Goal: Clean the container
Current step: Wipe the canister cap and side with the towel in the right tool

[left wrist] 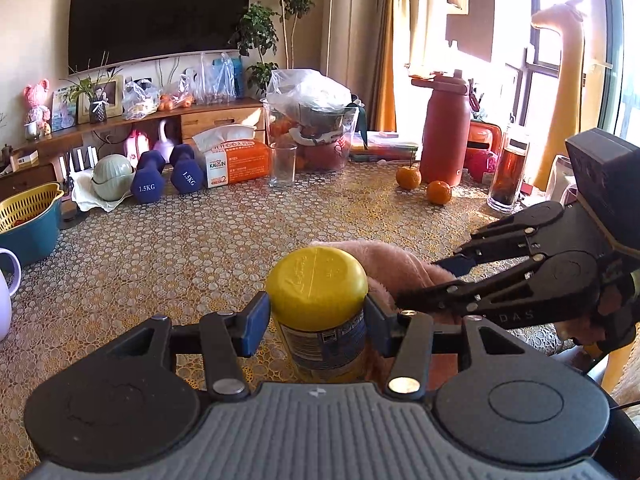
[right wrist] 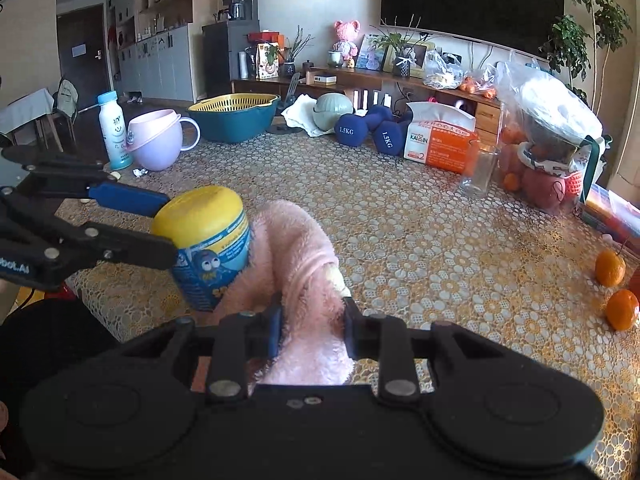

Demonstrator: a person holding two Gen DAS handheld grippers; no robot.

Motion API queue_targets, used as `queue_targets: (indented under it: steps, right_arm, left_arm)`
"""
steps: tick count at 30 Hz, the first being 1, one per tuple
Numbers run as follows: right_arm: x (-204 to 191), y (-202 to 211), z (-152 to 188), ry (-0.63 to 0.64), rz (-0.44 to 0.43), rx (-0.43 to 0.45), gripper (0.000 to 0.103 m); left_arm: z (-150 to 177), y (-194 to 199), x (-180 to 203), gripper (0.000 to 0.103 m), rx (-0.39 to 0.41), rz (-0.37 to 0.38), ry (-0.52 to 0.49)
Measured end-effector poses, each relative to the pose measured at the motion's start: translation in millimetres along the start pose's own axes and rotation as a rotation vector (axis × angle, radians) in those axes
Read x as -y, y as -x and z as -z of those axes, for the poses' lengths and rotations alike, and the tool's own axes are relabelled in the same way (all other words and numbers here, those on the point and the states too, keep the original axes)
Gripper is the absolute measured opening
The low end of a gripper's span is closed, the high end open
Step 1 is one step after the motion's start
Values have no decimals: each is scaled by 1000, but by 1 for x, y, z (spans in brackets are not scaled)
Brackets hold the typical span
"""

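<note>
- The container (left wrist: 320, 312), a small jar with a yellow lid and a blue label, is being held upright just above or on the patterned tablecloth (left wrist: 200, 240); whether its base is touching cannot be told.
- It is being pinched just under the lid by the left gripper (left wrist: 318, 314), whose blue pads are being pressed against both sides of it.
- A pink fluffy cloth (right wrist: 296, 248) is being clamped between the fingers of the right gripper (right wrist: 312, 332), with the pads closed tightly on it.
- The cloth is being pressed against the side of the container, on the side away from the left gripper in the right wrist view.
- Two oranges (left wrist: 424, 186) are being left well apart from the container, near a red bottle (left wrist: 444, 128).
- An empty glass (right wrist: 478, 170) is being kept beside the orange tissue box (right wrist: 438, 140), far from both grippers.
</note>
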State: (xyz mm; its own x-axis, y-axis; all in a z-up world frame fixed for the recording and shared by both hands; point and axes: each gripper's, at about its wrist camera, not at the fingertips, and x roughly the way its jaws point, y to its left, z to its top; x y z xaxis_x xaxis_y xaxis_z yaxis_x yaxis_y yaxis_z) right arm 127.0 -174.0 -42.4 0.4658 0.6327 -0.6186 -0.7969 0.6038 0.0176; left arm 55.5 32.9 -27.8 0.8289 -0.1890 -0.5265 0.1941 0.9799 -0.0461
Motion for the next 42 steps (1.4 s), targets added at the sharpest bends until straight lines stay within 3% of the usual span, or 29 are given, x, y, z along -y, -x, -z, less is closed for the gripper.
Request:
queue_targets:
  steps: [9,13,19,27,35,42]
  right_arm:
    - [5,7,7,-29,40,-2,25]
    - [5,5,8,-33,50,2,25]
    - [16,15,3,-80,80,50,23]
    - [34,24,-27,-140,11,145,23]
    - [18,-5,-22,-45,8,62,23]
    - [4,0,-3,19,-2,-2,23]
  left_arm:
    - [-13,9,11,51,40,11,-23]
    - [-13,4,23,51,29,3,-77]
    - [-14,-6,19,50,12,-16,-63]
    - [-11,-6,23,49,13,-5,-76]
    - [-11,-5,19,49,12,9,-57]
    - [-12,-4,8,49,6,11,-19]
